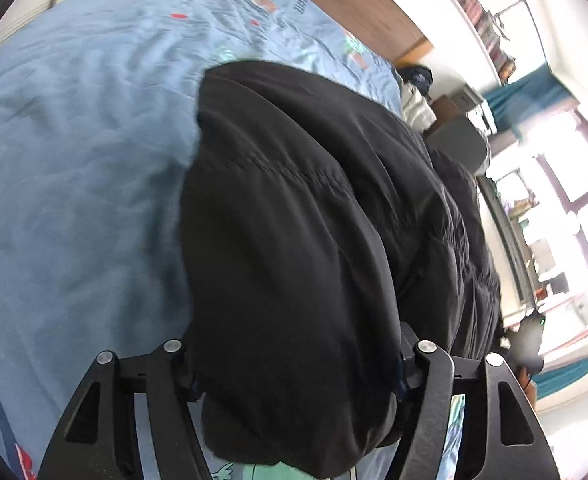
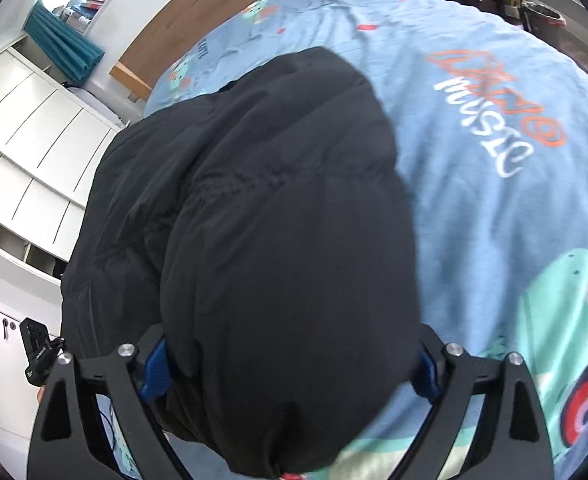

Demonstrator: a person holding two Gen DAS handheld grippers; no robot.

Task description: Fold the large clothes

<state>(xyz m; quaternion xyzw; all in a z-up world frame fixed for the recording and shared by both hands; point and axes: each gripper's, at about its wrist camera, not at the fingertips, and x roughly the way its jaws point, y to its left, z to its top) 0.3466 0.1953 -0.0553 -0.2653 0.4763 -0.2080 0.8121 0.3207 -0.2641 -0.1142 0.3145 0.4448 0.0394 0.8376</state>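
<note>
Left wrist view: black padded jacket (image 1: 294,240) lies on the blue printed bedspread (image 1: 73,180), bulging up between the fingers of the left gripper (image 1: 298,364). Jaws spread wide; fabric fills the gap, and whether the pads press on it cannot be told. Right wrist view: same jacket (image 2: 277,240), quilted seams visible, mounded between the fingers of the right gripper (image 2: 289,364). Jaws wide apart; the blue left pad (image 2: 155,372) is exposed beside the cloth, not clamping. Bedspread (image 2: 494,120) carries orange and white lettering.
</note>
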